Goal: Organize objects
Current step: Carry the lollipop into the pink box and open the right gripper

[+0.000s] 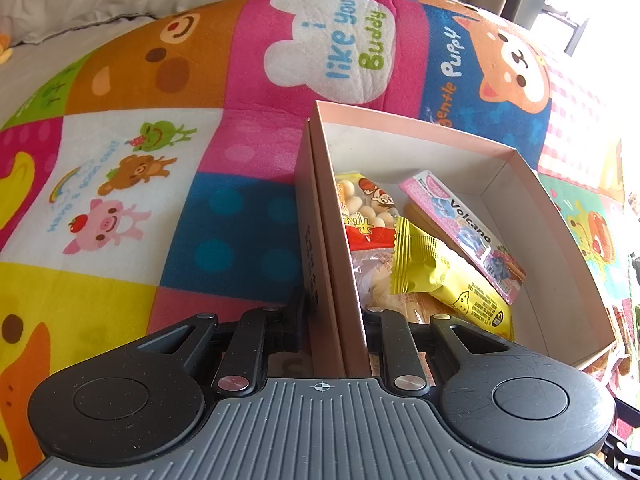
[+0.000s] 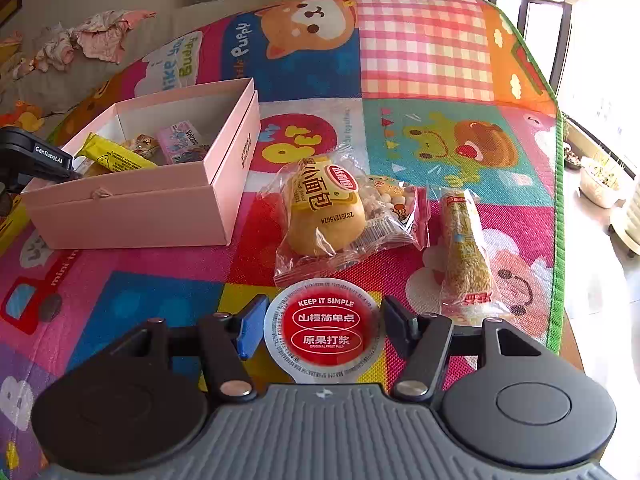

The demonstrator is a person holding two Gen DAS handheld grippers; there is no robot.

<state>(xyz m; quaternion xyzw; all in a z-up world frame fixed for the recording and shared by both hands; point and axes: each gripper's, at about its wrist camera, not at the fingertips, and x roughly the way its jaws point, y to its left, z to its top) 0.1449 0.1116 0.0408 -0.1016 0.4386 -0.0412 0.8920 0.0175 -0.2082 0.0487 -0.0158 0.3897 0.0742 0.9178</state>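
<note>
My right gripper point(image 2: 324, 322) has a pad at each side of a round cup with a red foil lid point(image 2: 326, 328), which sits on the play mat; both pads touch its rim. Just beyond lie a wrapped yellow bun point(image 2: 324, 208), a small bag of round biscuits point(image 2: 394, 204) and a long wrapped snack stick point(image 2: 466, 248). My left gripper point(image 1: 334, 312) is shut on the near side wall of the open pink box point(image 1: 440, 128). Inside the box are a yellow packet point(image 1: 440, 276), a pink Volcano packet point(image 1: 460, 224) and a biscuit bag point(image 1: 364, 208).
The colourful cartoon play mat point(image 2: 424, 48) covers the surface, with its green edge point(image 2: 554, 200) at the right. The pink box point(image 2: 160, 200) stands left of the loose snacks. Crumpled clothes point(image 2: 100, 36) lie on grey bedding at the back left.
</note>
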